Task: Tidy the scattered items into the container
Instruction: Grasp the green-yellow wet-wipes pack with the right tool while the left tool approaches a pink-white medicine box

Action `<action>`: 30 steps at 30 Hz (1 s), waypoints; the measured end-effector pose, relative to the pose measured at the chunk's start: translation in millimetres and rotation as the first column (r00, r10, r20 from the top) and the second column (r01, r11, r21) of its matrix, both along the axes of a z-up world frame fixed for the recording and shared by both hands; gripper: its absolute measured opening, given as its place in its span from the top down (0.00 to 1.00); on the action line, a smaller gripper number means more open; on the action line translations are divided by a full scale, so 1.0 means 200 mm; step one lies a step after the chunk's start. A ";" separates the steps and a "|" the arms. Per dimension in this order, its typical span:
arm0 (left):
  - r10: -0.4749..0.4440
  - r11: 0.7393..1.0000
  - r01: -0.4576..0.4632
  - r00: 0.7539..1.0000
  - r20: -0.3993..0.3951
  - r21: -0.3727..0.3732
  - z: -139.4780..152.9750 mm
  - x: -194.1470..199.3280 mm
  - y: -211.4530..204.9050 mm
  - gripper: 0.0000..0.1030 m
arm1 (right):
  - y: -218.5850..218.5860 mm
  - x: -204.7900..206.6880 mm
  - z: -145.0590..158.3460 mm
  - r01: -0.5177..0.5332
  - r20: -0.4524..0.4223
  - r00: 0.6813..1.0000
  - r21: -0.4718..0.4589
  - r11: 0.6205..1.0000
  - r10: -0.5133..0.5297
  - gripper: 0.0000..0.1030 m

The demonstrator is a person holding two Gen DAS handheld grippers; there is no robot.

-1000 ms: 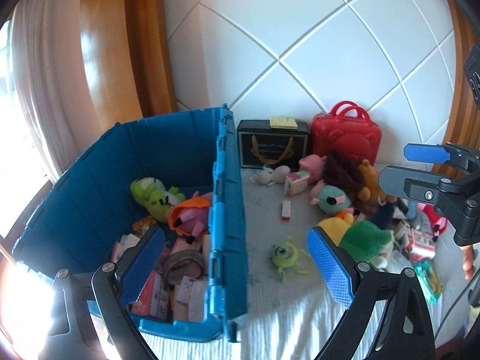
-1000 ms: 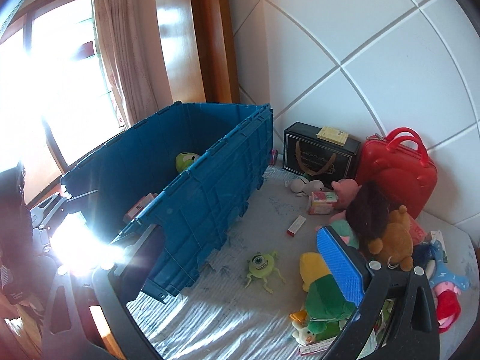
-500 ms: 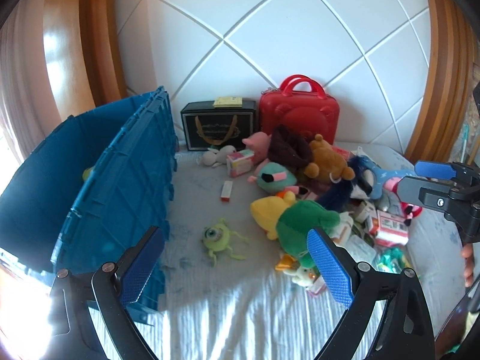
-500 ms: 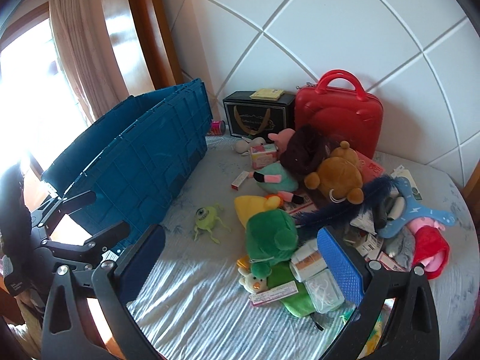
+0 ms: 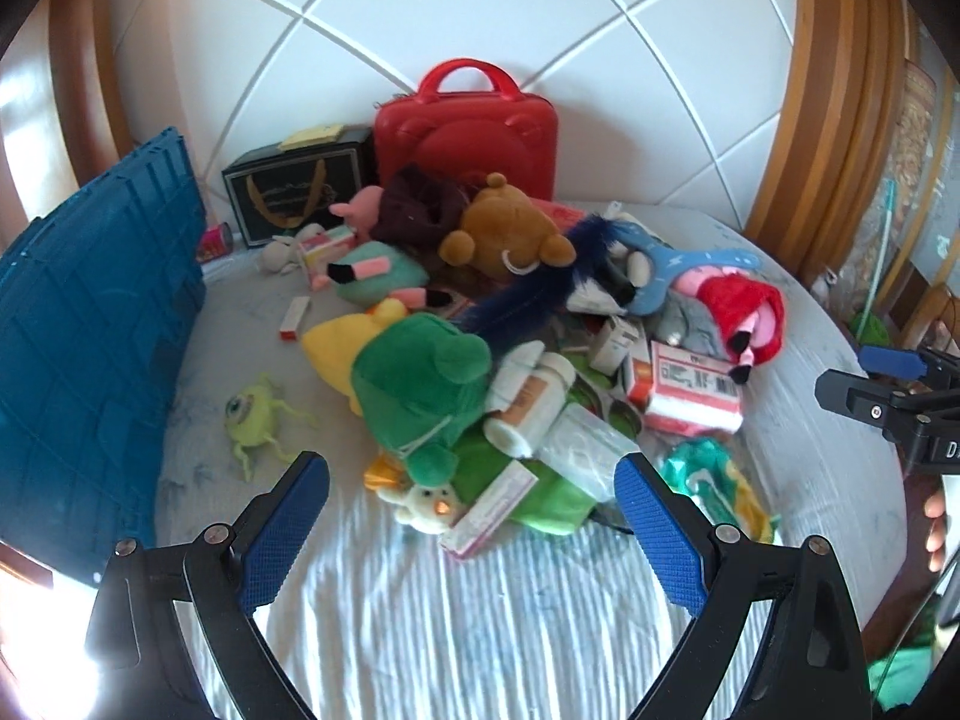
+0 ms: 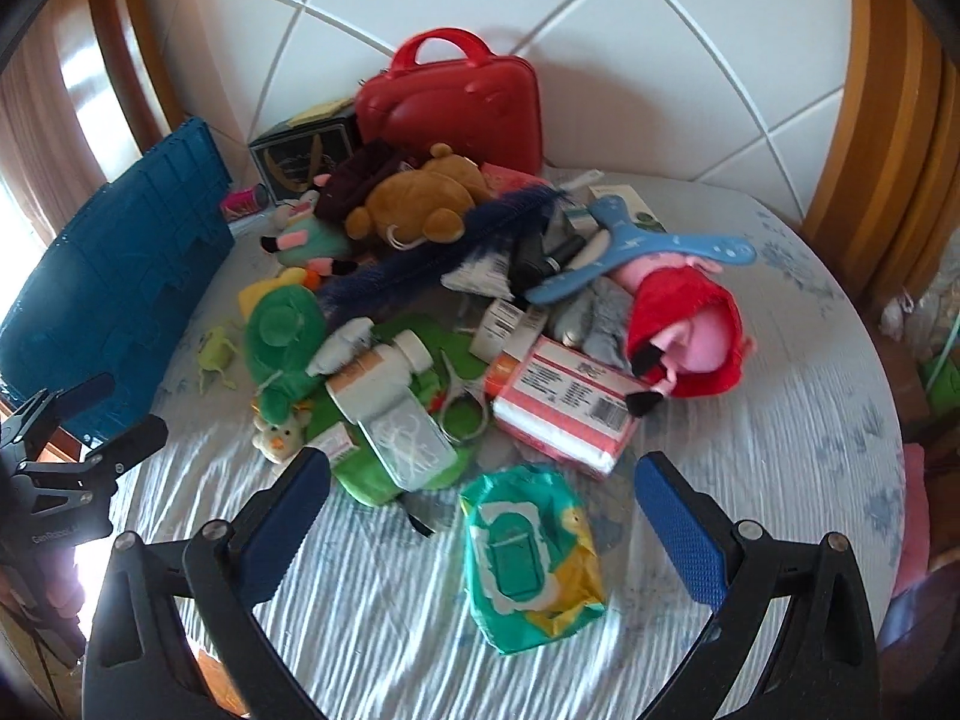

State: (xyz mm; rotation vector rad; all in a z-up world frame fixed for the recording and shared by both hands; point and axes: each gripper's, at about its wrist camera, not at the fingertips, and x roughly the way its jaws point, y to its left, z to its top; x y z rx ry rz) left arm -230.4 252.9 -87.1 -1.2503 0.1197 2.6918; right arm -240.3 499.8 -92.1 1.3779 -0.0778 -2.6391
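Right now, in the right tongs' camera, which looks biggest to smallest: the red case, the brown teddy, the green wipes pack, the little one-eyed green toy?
1. Red case.
2 and 3. Green wipes pack and brown teddy look alike; the pack lies nearer the camera, so unsure.
4. One-eyed green toy, clearly smallest.

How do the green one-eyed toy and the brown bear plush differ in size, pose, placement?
The green one-eyed toy is much smaller than the brown bear plush. The toy lies alone on the sheet near the blue crate; the bear sits atop the pile, touching other plushes. The toy sprawls with thin limbs spread; the bear is a rounded lump. Both remain outside the crate.
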 end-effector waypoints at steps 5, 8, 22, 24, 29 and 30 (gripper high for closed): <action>-0.017 0.999 0.021 0.997 0.072 -0.048 -0.22 -0.08 0.14 0.06 | 0.17 0.04 -0.31 0.073 0.113 0.991 -0.021 0.997 -0.070 0.00; -0.016 0.996 0.026 0.992 0.122 -0.080 -0.38 -0.12 0.13 0.06 | 0.18 0.05 -0.47 0.074 0.180 0.981 -0.024 0.997 -0.068 0.00; -0.087 0.978 0.133 0.960 0.264 -0.160 -0.87 -0.35 0.08 0.06 | 0.11 -0.02 -0.83 0.087 0.331 0.940 0.007 0.996 -0.084 0.00; -0.091 0.973 0.142 0.961 0.262 -0.184 -0.90 -0.38 0.09 0.06 | 0.09 -0.04 -0.86 0.090 0.342 0.935 0.024 0.996 -0.093 0.00; -0.126 0.956 0.184 0.961 0.247 -0.227 -0.93 -0.37 0.13 0.06 | 0.05 -0.05 -0.88 0.086 0.352 0.932 0.011 0.996 -0.084 0.00; -0.132 0.952 0.192 0.960 0.248 -0.239 -0.94 -0.37 0.14 0.05 | 0.04 -0.05 -0.89 0.083 0.360 0.929 0.010 0.997 -0.081 0.00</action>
